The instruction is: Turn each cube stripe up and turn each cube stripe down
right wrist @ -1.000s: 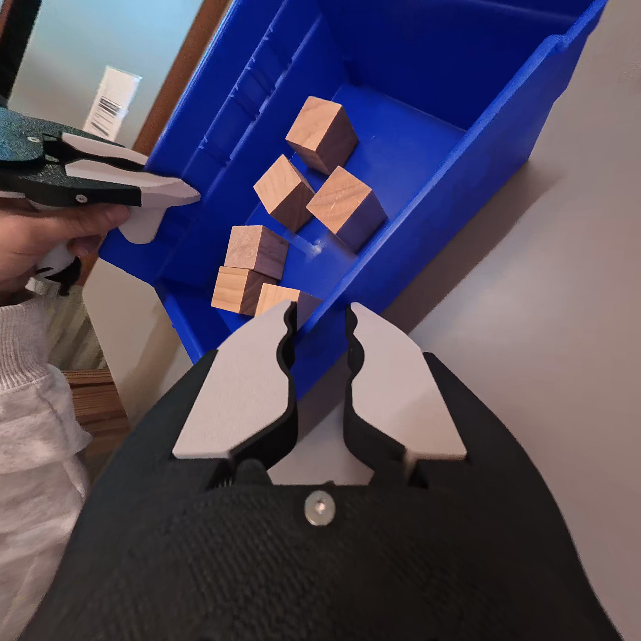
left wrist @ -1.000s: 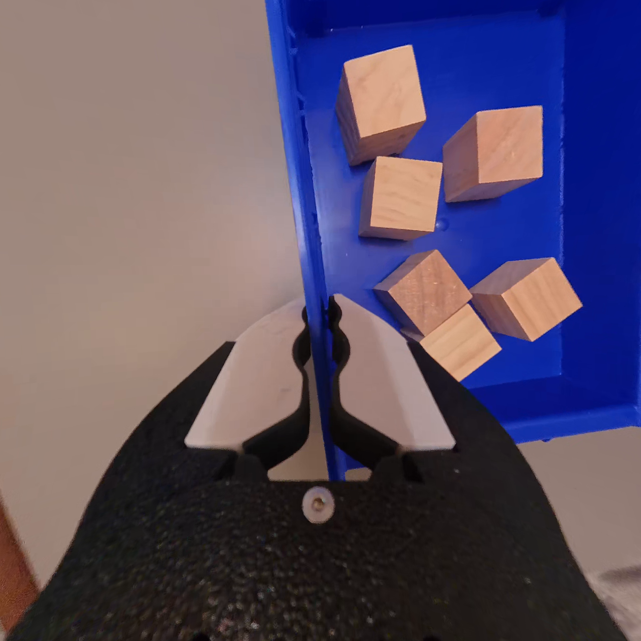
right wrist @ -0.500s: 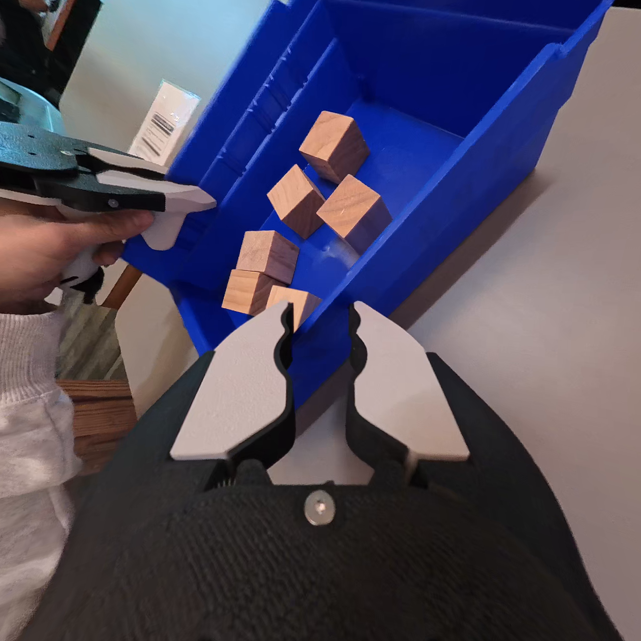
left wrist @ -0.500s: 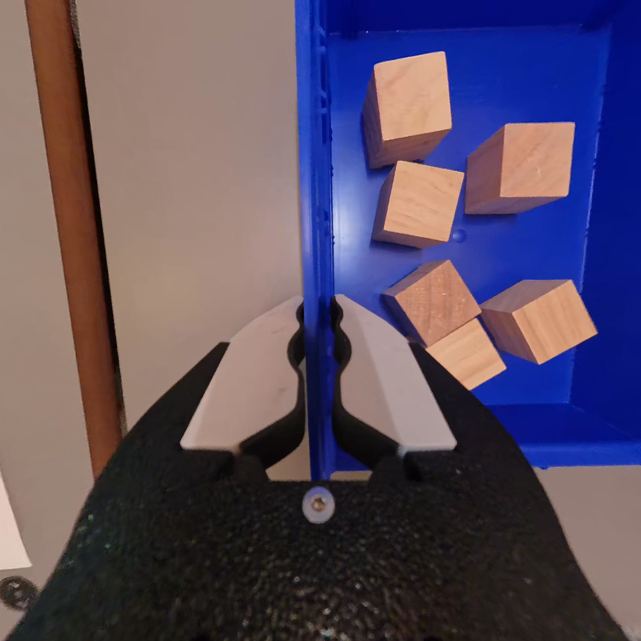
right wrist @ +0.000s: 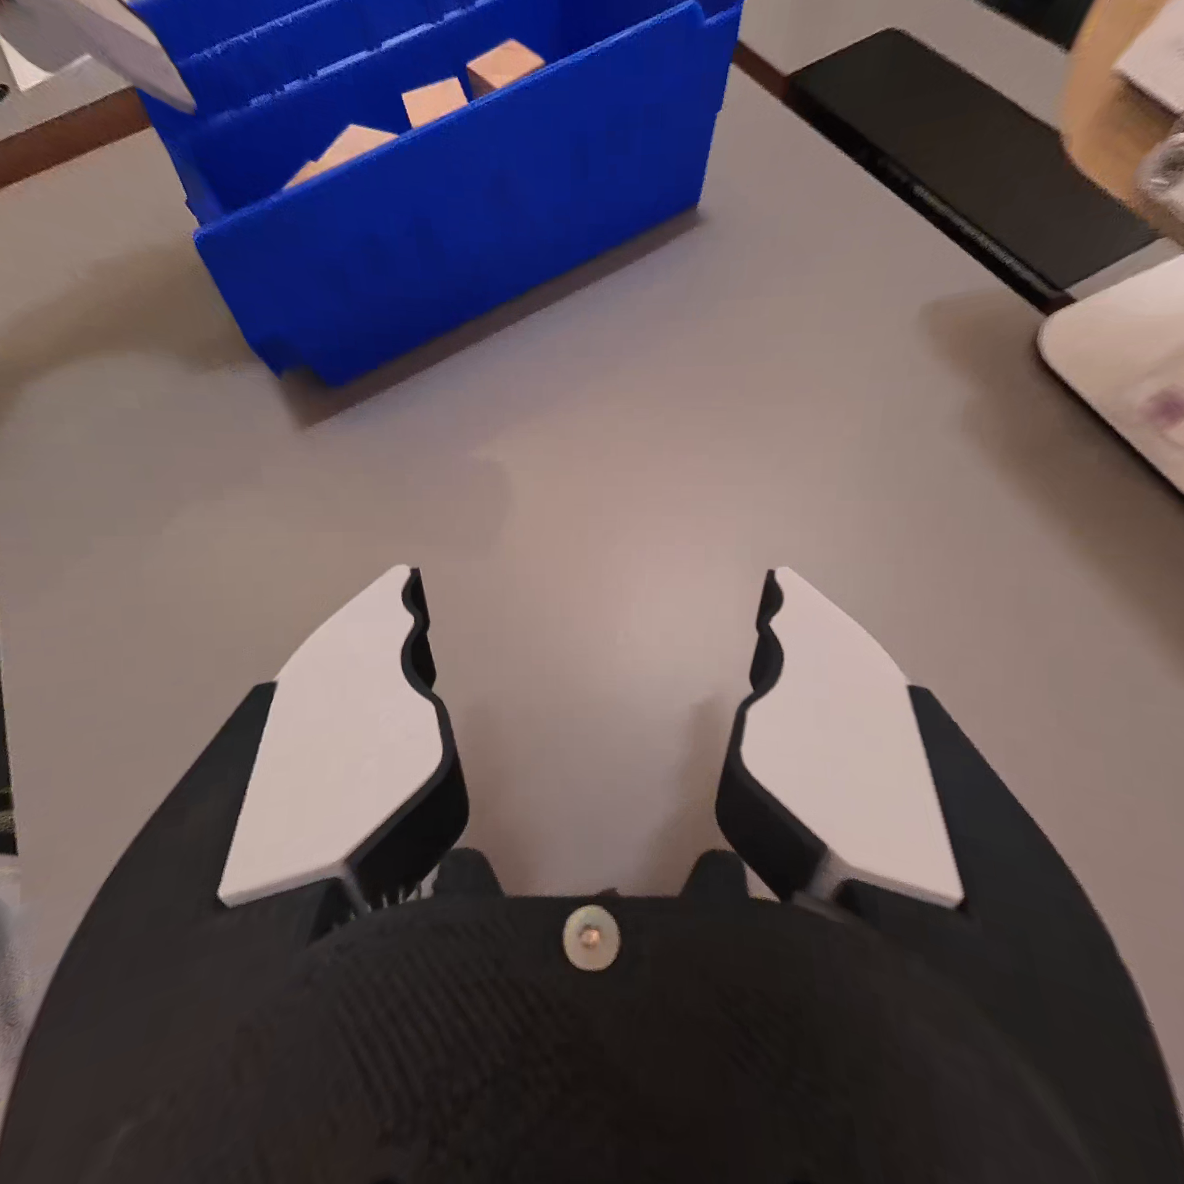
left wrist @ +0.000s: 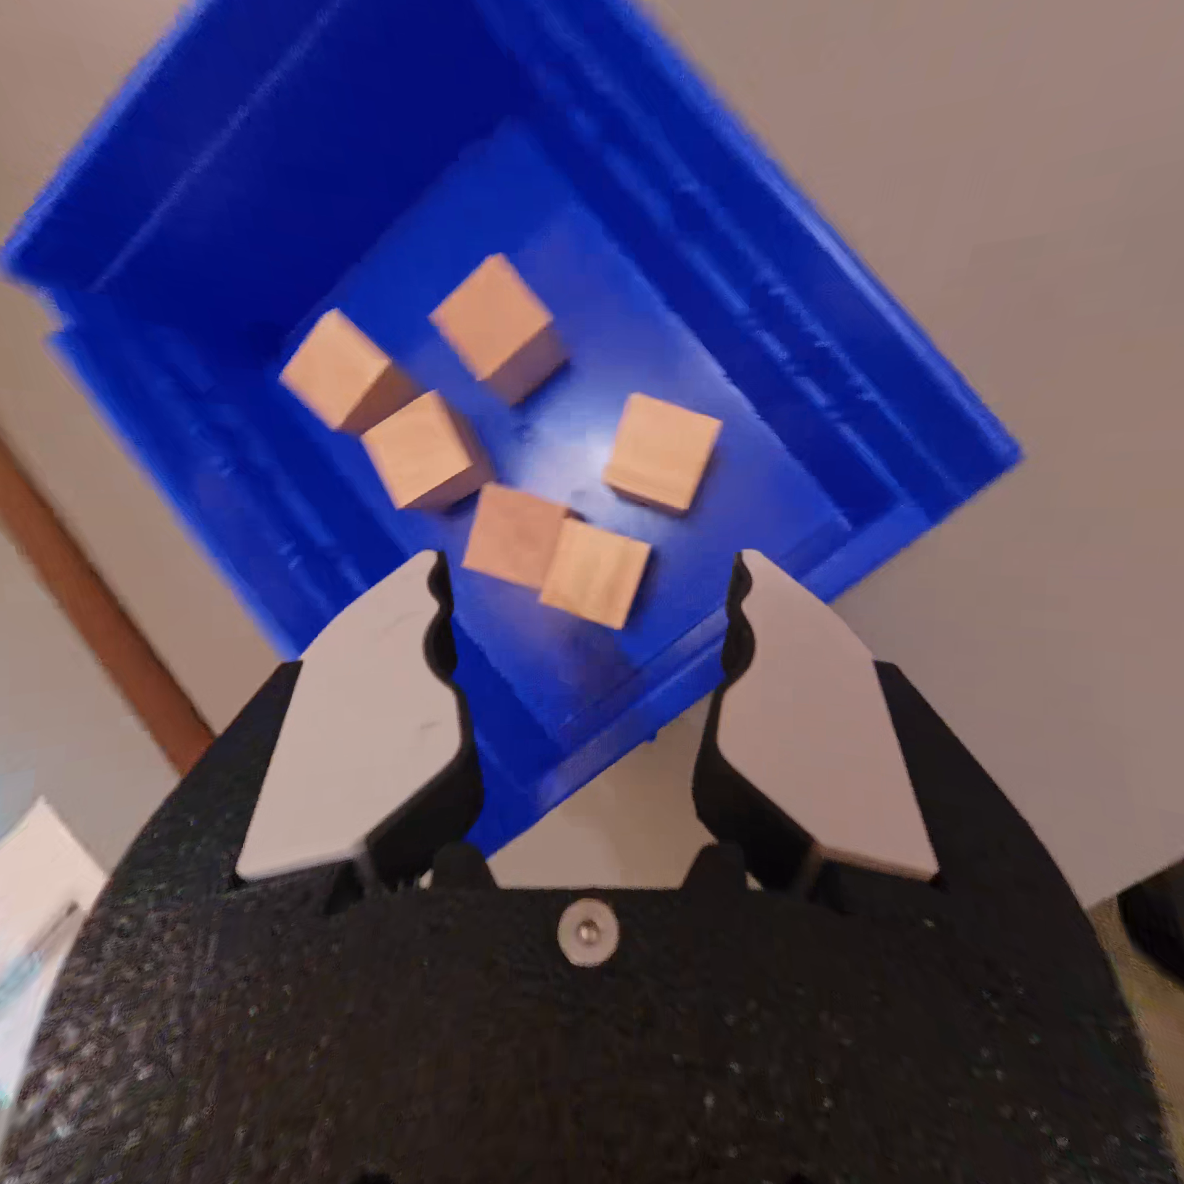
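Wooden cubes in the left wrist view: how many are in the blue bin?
6, all on the blue bin floor: two touching at left, one far, one right, two touching nearest.

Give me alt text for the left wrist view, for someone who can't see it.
Six plain wooden cubes lie scattered on the floor of a blue plastic bin on a grey table, seen from above. The open left gripper hovers over the bin's near end, holding nothing. The picture is slightly blurred.

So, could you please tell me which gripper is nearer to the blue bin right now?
Left. The left gripper hovers over the blue bin's near corner, jaws open above the cubes; the right gripper sits back over bare table, well short of it.
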